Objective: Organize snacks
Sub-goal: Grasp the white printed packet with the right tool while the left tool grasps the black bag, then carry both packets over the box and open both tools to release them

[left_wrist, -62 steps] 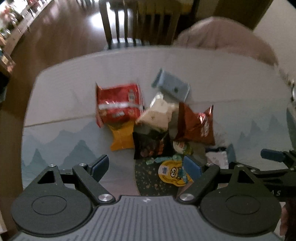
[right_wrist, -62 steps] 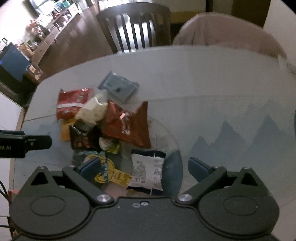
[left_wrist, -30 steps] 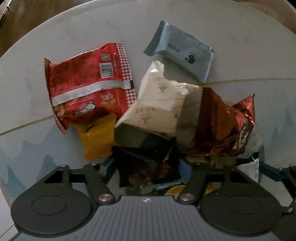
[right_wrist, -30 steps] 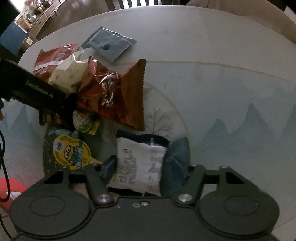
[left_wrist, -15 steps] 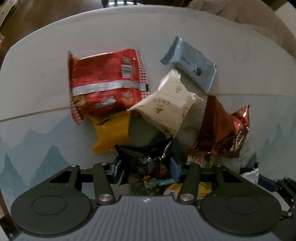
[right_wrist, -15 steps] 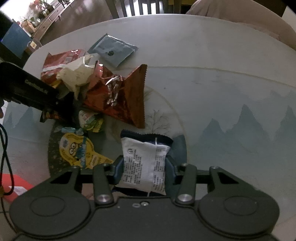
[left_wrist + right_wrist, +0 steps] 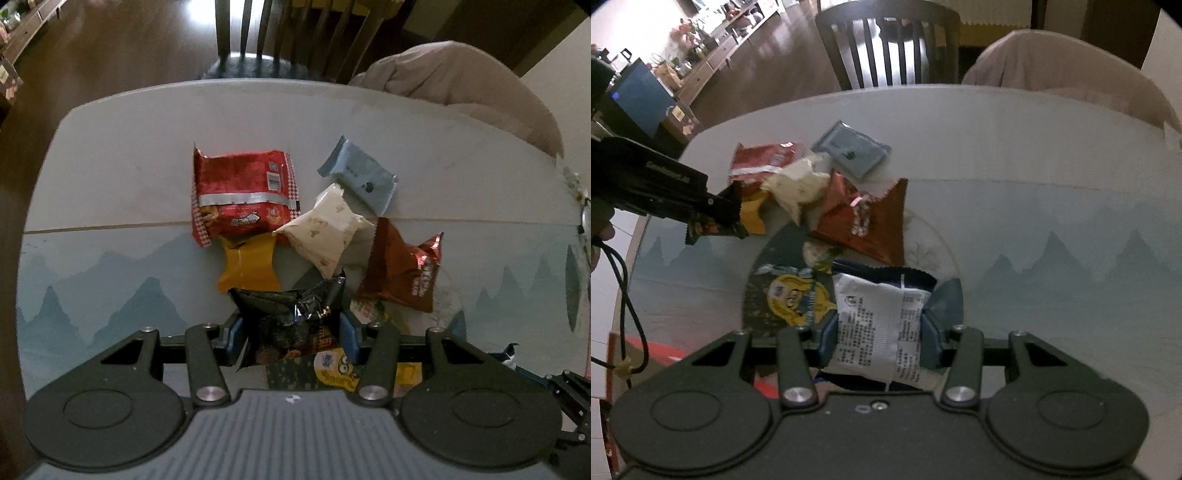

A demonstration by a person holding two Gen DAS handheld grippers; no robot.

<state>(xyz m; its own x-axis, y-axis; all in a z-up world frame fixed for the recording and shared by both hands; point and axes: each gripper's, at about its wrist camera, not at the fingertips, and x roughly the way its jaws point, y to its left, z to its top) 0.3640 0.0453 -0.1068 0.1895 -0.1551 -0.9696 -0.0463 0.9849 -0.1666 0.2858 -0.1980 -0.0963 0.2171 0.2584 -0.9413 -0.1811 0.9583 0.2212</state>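
Both tools lifted, black packet (image 7: 291, 325), white packet (image 7: 882, 328) gripped

Glossy, crinkled black foil packet (image 7: 291, 325), centre bottom; matt white wrapper (image 7: 879, 328) printed with fine text; shiny reddish-brown foil bag (image 7: 402, 273); smooth, matt printed table (image 7: 110, 206); dark wooden chair (image 7: 890, 48), top.

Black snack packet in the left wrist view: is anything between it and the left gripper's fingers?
Nothing visible. The left gripper is shut directly on the black snack packet, with both blue pads against its sides.
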